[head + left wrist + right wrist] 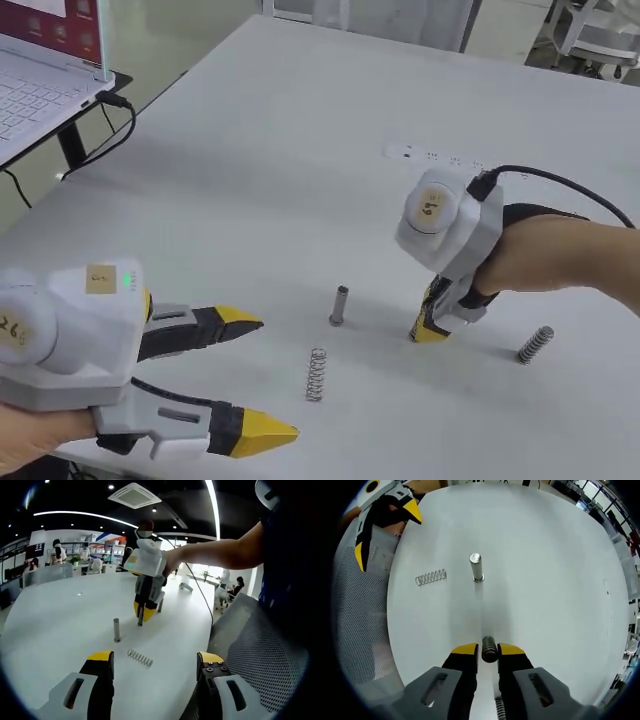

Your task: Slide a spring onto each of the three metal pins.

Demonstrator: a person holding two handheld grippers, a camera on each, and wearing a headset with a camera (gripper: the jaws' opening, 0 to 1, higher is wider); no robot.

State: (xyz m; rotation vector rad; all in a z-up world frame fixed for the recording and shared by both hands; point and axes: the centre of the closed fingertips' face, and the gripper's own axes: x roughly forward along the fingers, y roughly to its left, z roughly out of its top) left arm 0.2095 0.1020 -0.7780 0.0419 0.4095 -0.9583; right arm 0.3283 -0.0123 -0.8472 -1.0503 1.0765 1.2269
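We see the right gripper (pixel 430 328) low over the white desk (pixel 300 150), right of centre in the head view, its yellow-tipped jaws pressed in on a short dark coil spring (pixel 490 649) held end-on between them. The main risk, in our judgement, is that this spring shoots out. It is small and round and caught only at the very tips, so a little more squeeze or a slight roll of the hand could flick it across the smooth top. We cannot tell whether a pin already stands under it. If one does, a tilted approach could jam the coils on the pin's top edge and buckle them. The upright grey metal pin (pixel 340 304) just left of that gripper stands bare and free on its narrow base, so a sideways nudge from a jaw or a spring pushed on at an angle would probably tip it over. A pale coil spring lying on its side (pixel 316 374) sits near that pin, and a second loose coil spring (pixel 535 344) lies at the right. Either could roll away if brushed. The left gripper (pixel 262 378), at the lower left, has its jaws spread wide and carries nothing, and reaching in from there could crowd the right one.
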